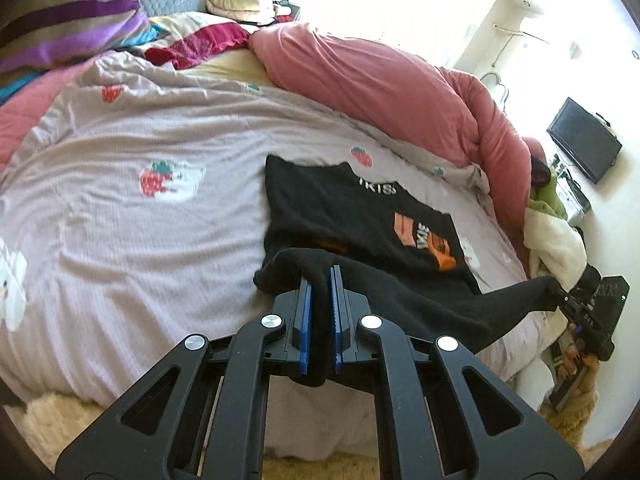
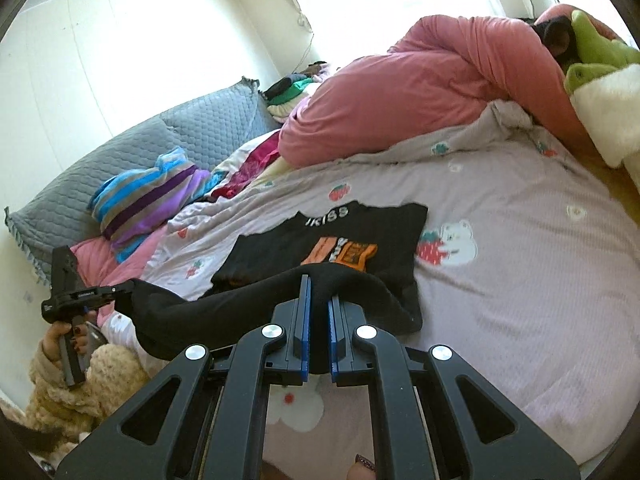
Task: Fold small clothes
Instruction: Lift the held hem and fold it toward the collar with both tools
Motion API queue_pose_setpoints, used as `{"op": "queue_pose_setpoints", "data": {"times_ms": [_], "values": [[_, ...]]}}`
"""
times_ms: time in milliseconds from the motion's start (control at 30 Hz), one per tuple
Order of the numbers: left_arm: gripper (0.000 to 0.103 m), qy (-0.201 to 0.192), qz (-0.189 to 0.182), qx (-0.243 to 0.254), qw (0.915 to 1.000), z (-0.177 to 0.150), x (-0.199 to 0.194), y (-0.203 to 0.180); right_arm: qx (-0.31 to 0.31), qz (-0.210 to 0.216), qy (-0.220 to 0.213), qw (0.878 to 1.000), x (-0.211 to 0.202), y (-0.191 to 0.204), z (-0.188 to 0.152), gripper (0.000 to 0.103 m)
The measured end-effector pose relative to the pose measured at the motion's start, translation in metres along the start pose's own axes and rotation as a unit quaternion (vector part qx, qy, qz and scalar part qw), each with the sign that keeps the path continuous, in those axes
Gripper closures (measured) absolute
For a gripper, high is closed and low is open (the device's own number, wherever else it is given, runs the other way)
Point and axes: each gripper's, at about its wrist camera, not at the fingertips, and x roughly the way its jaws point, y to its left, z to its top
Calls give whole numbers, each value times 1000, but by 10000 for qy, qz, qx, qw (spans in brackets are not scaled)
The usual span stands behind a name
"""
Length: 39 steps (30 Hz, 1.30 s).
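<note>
A small black T-shirt [image 1: 360,216] with white letters and an orange print lies on the bed, its far part flat on the lilac cover. Its near hem is lifted off the bed and stretched between both grippers. My left gripper [image 1: 320,276] is shut on one corner of the hem, black cloth bunched between the blue pads. The right gripper [image 1: 562,294] shows at the right edge, clamped on the other corner. In the right wrist view the black T-shirt [image 2: 360,236] lies ahead, my right gripper [image 2: 318,284] is shut on the hem, and the left gripper [image 2: 120,292] pinches the far corner.
The lilac bed cover [image 1: 160,240] with strawberry and bear prints spreads left. A rolled pink duvet [image 1: 380,80] runs along the far side. A striped pillow [image 1: 68,12], folded clothes [image 1: 244,0] and a green and white plush [image 2: 600,80] sit around. A hand [image 2: 68,340] holds the left grip.
</note>
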Motion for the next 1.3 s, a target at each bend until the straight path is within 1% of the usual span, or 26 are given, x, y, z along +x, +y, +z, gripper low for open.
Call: {"op": "queue_pose_setpoints", "data": {"times_ms": [200, 333, 633, 967, 1300], "values": [[100, -112, 11, -69, 9999, 18, 10, -3, -42, -297, -141, 9995, 11, 2, 13, 97], [100, -107, -125, -263, 9995, 29, 19, 2, 86, -351, -197, 9992, 18, -4, 22, 97], [100, -180, -114, -425, 9989, 60, 40, 6, 153, -388, -299, 9987, 34, -10, 46, 97], [100, -214, -86, -601, 9979, 82, 61, 16, 34, -553, -395, 9977, 54, -9, 68, 97], [100, -129, 58, -641, 9978, 93, 93, 26, 196, -804, -256, 9962, 91, -21, 79, 97]]}}
